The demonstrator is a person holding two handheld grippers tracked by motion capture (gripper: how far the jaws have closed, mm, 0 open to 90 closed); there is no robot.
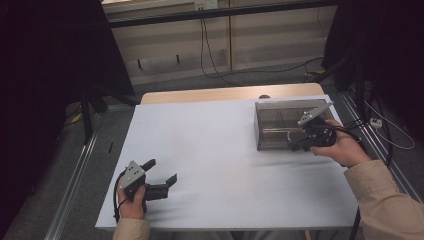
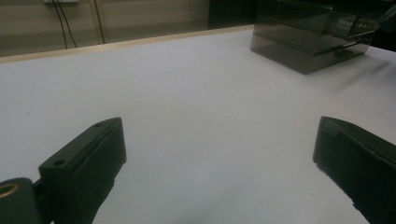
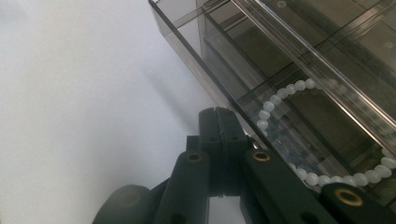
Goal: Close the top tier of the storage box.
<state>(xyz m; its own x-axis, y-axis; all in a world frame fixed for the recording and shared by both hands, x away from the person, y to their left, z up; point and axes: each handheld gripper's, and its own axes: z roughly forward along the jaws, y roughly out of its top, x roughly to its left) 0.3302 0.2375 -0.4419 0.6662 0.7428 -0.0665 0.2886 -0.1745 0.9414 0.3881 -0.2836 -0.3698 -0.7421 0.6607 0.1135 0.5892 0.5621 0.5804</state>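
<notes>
A smoky clear box [image 1: 280,107] stands at the table's right; it also shows at the far right [image 2: 308,42] of the left gripper view. Seen close in the right gripper view, the box [image 3: 280,56] holds a white bead bracelet [image 3: 280,95] in a drawer-like compartment behind its front wall. My right gripper [image 1: 296,145] is shut, jaws pressed together, its tips [image 3: 217,114] against the box's front lower edge. I cannot see anything pinched between them. My left gripper [image 1: 161,170] rests near the front left, open, with bare white surface between its jaws [image 2: 219,135].
A white sheet [image 1: 210,150] covers the wooden table [image 1: 200,94]. Black stands [image 1: 92,100] and dark curtains flank the table. Cables [image 1: 210,55] run over the floor behind, and a metal rail [image 1: 75,175] runs along the left side.
</notes>
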